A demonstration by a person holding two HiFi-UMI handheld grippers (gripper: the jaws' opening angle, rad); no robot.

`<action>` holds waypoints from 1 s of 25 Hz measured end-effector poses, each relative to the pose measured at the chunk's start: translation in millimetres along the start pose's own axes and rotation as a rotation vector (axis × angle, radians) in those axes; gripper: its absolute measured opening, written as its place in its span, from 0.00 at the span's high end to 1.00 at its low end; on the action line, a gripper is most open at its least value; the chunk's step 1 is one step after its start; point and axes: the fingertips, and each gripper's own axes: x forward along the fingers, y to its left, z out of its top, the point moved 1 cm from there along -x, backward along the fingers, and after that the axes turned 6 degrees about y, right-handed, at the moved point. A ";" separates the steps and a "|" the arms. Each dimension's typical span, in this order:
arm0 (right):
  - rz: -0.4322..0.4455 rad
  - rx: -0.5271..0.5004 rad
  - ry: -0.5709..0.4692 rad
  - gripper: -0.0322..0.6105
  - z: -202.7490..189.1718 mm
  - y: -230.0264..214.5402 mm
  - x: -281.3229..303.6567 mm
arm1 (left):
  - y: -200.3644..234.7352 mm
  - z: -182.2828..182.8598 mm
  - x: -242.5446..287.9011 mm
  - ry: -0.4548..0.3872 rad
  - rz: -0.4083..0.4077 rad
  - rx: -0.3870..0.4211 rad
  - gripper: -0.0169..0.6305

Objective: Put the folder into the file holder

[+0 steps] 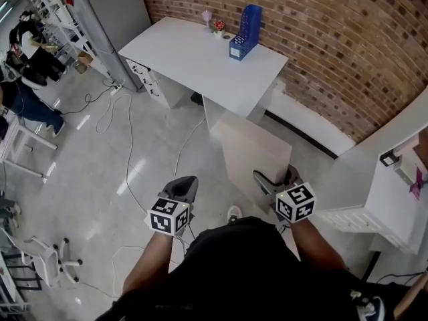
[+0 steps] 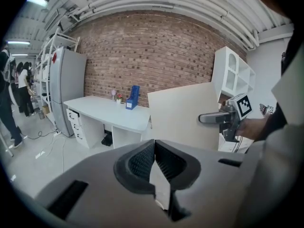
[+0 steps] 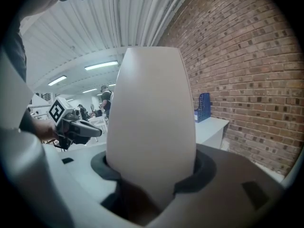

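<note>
A large cream folder (image 1: 254,156) stands on edge in front of me, and my right gripper (image 1: 271,179) is shut on its near edge. In the right gripper view the folder (image 3: 152,127) fills the middle, rising out of the jaws (image 3: 152,177). The blue file holder (image 1: 245,33) stands upright at the far side of a white desk (image 1: 194,62), well ahead of both grippers. My left gripper (image 1: 184,187) hangs over the floor to the folder's left, its pads (image 2: 155,144) pressed together on nothing. From the left gripper view I see the folder (image 2: 185,115), the right gripper (image 2: 213,118) and the file holder (image 2: 134,97).
A small flower pot (image 1: 218,26) stands beside the file holder. Cables (image 1: 127,146) trail across the glossy floor. A grey cabinet (image 1: 110,19) stands left of the desk, a white shelf unit (image 1: 394,192) at my right, a brick wall (image 1: 348,39) behind. People stand at far left (image 1: 27,52).
</note>
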 end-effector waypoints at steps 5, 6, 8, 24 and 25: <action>0.026 -0.007 -0.005 0.50 14.7 -38.6 33.3 | 16.6 35.9 43.2 -0.022 0.014 0.001 0.97; 0.032 -0.009 -0.002 0.50 17.1 -45.7 40.7 | 19.6 41.3 51.0 -0.022 0.016 0.001 0.97; 0.042 -0.003 0.013 0.50 20.0 -57.2 54.6 | 25.0 45.7 63.2 -0.003 0.018 -0.009 0.97; 0.045 0.049 0.051 0.50 38.3 -95.6 123.2 | 79.5 72.0 134.3 0.075 -0.037 -0.040 0.97; 0.037 0.055 0.050 0.50 40.9 -98.0 128.7 | 84.4 75.3 139.5 0.079 -0.046 -0.034 0.97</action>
